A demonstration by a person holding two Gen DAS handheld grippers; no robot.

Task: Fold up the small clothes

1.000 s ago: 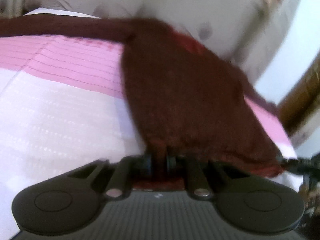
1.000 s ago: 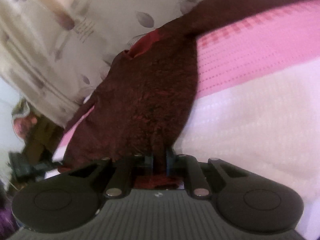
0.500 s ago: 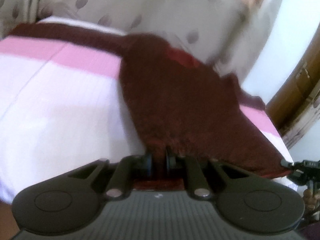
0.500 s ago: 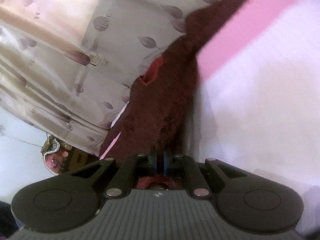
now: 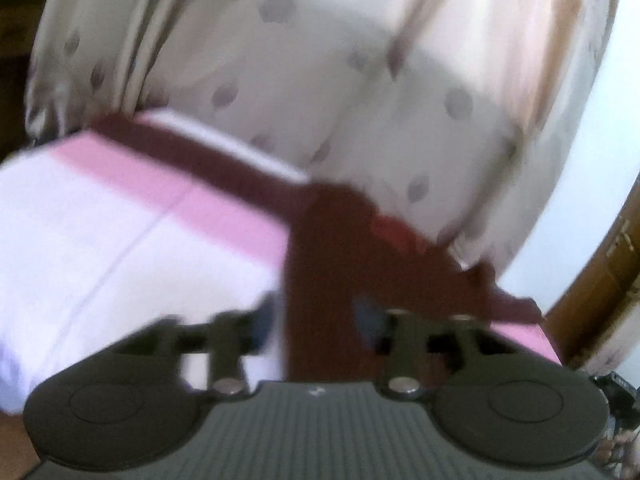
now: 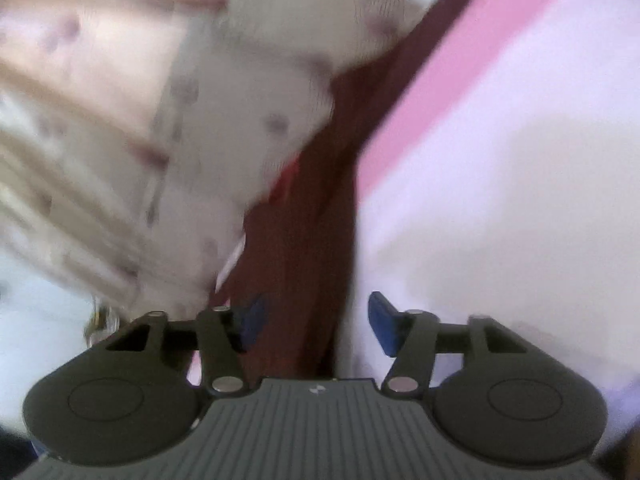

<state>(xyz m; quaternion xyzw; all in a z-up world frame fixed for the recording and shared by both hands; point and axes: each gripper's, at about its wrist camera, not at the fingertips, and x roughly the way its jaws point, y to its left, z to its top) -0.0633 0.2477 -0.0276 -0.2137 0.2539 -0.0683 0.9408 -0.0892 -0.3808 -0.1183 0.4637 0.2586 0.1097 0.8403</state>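
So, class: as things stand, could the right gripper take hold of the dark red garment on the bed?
Probably yes. The right gripper is open, and the dark red garment lies directly between its blue pads on the pink and white bed cover. Nothing blocks it, though the picture is blurred.

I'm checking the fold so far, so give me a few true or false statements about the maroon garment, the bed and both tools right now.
1. The left tool is open. True.
2. The right tool is clamped shut on the maroon garment. False: its blue pads stand apart.
3. The garment lies on a green bedsheet. False: the bedsheet is pink and white.
4. A patterned curtain hangs behind the bed. True.
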